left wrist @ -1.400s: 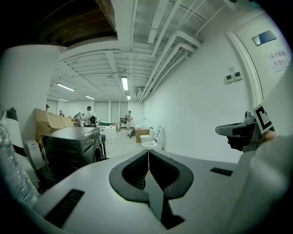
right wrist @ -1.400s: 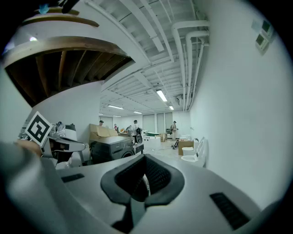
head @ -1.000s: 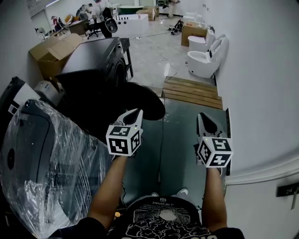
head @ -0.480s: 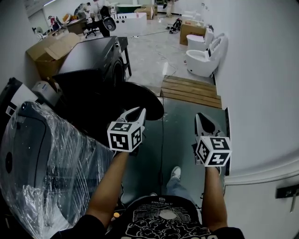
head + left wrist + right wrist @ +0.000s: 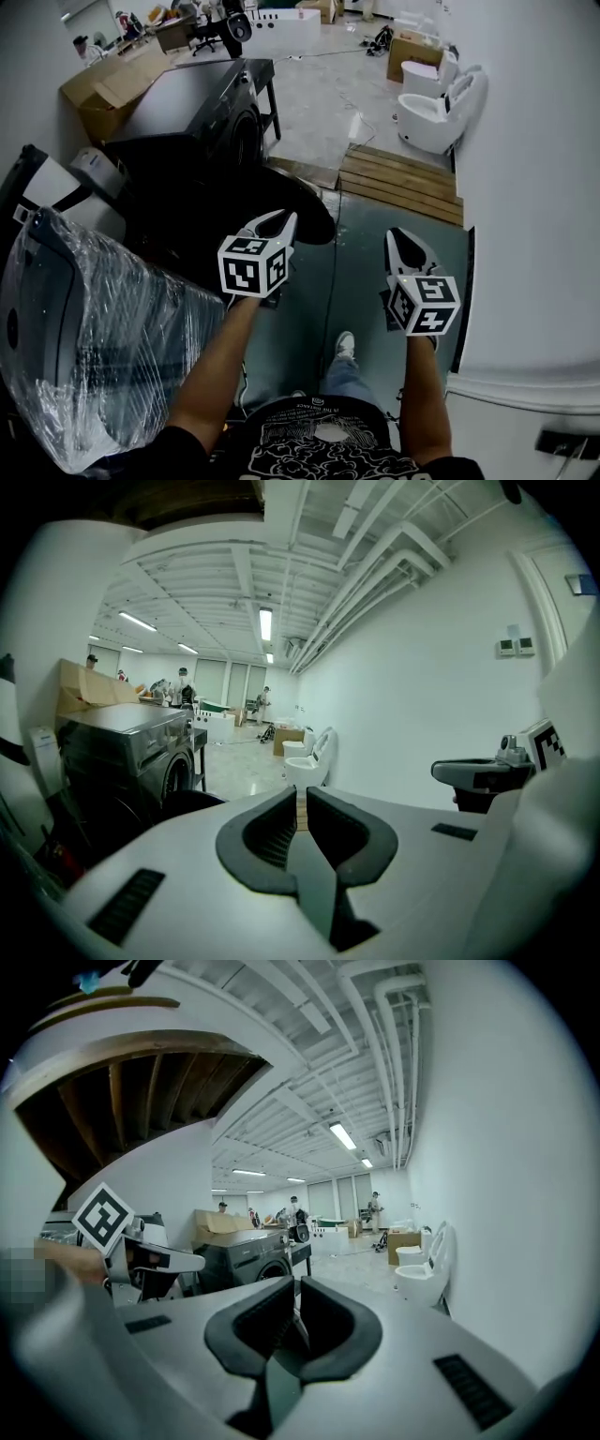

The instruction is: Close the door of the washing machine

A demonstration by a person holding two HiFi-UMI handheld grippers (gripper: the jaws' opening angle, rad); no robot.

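Seen from the head view, a person holds two grippers out over a grey floor. The left gripper (image 5: 278,221), at centre frame, has its jaws drawn together with nothing between them. The right gripper (image 5: 401,236), to the right of centre, is likewise closed and empty. Each gripper's own view shows the same: the left gripper (image 5: 300,803) and the right gripper (image 5: 292,1312) both have their dark pads brought together on nothing.

The dark washing machine (image 5: 202,117) stands in the upper left of the frame. Its round door (image 5: 314,223) hangs open at centre, just past the left gripper's tips. A plastic-wrapped appliance (image 5: 94,347) fills the lower left. A wooden pallet (image 5: 403,183) and white toilets (image 5: 436,117) sit at upper right, along the white wall.
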